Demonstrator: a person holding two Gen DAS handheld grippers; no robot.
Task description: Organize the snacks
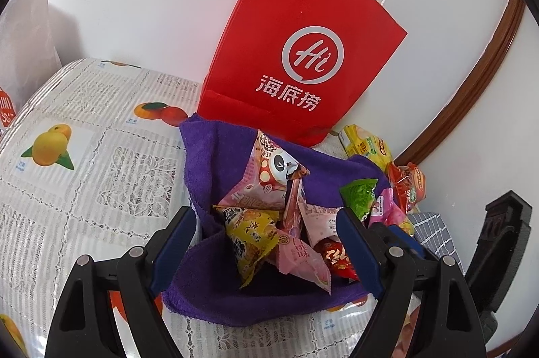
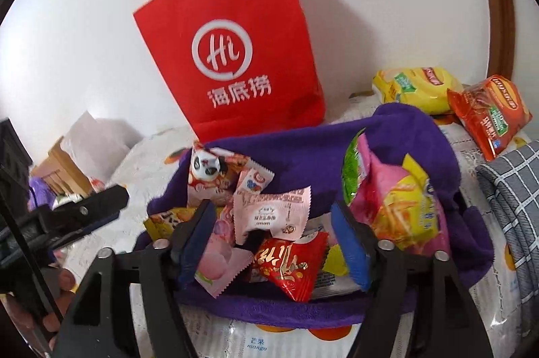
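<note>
a heap of small sealed snack packets lies on a crumpled purple terry cloth [image 1: 215, 149] spread over the surface [image 1: 84, 189], which wears a lace-patterned plastic cover printed with fruit pictures. in the left wrist view the heap sits at the centre of the cloth, its long axis running from about 11 o'clock to 5 o'clock.

the tall pink packet with a panda picture [image 1: 266, 176] stands tilted, its top pointing toward 12 o'clock at the red paper carrier bag with white twisted handles [image 1: 303, 31], which stands upright against the white wall just behind the cloth. below the panda packet, a yellow crimped packet [image 1: 251, 233] lies with its long axis slanting from 10 to 4 o'clock, and a pale pink packet [image 1: 303, 260] beside it points toward 5 o'clock. a red foil packet with gold lettering [image 2: 289, 267] lies at the near edge of the heap, long axis roughly 9 to 3 o'clock in the right wrist view. a white-and-pink pillow packet [image 2: 273, 213] leans just above it.

at 2 o'clock from the heap, a yellow crisp bag [image 2: 414, 85] and an orange-red crisp bag [image 2: 488, 112] lie off the cloth, touching each other. a green packet [image 1: 358, 196] props against the cloth's raised right fold.

the left gripper [image 1: 266, 240] is released, jaws wide on either side of the heap, pressing nothing. the right gripper [image 2: 273, 243] is also released; the red foil packet lies between its jaws, and it seems not to be pinched, though the overlap makes that hard to judge.
</note>
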